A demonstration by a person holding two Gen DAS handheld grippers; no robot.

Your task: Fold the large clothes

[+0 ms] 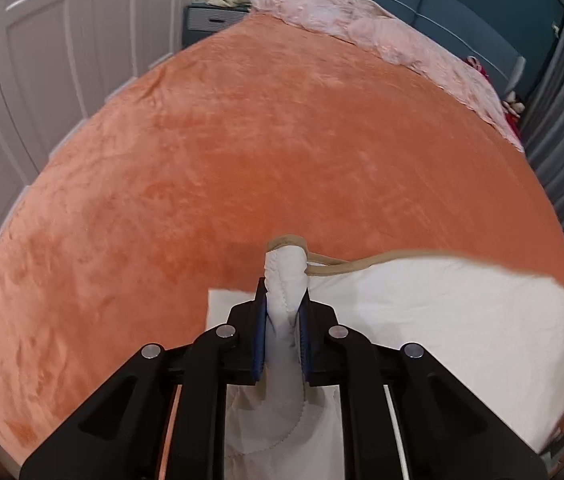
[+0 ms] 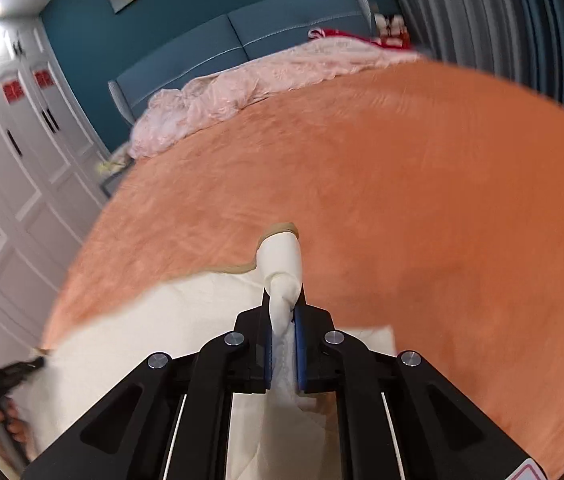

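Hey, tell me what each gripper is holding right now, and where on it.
Both hold the white quilt. The left gripper pinches a bunched corner at its tan-trimmed edge; the right gripper pinches the other bunched corner of that edge.

a bed [image 1: 241, 160] under an orange plush cover bears a white tan-edged cloth [image 1: 442, 312] and pink bedding [image 1: 362, 28].

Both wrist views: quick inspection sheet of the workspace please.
Surface: bed with orange blanket, mostly bare.
Job's things: white quilt with tan trim, at the near edge, bunched corners raised in the jaws.
Clutter: crumpled pink bedding by the headboard; red items beside it.
Grippers: left gripper shut on the quilt; right gripper shut on the quilt.
Cables: nothing seen.
Surroundings: white wardrobe, blue headboard, grey curtain, nightstand.
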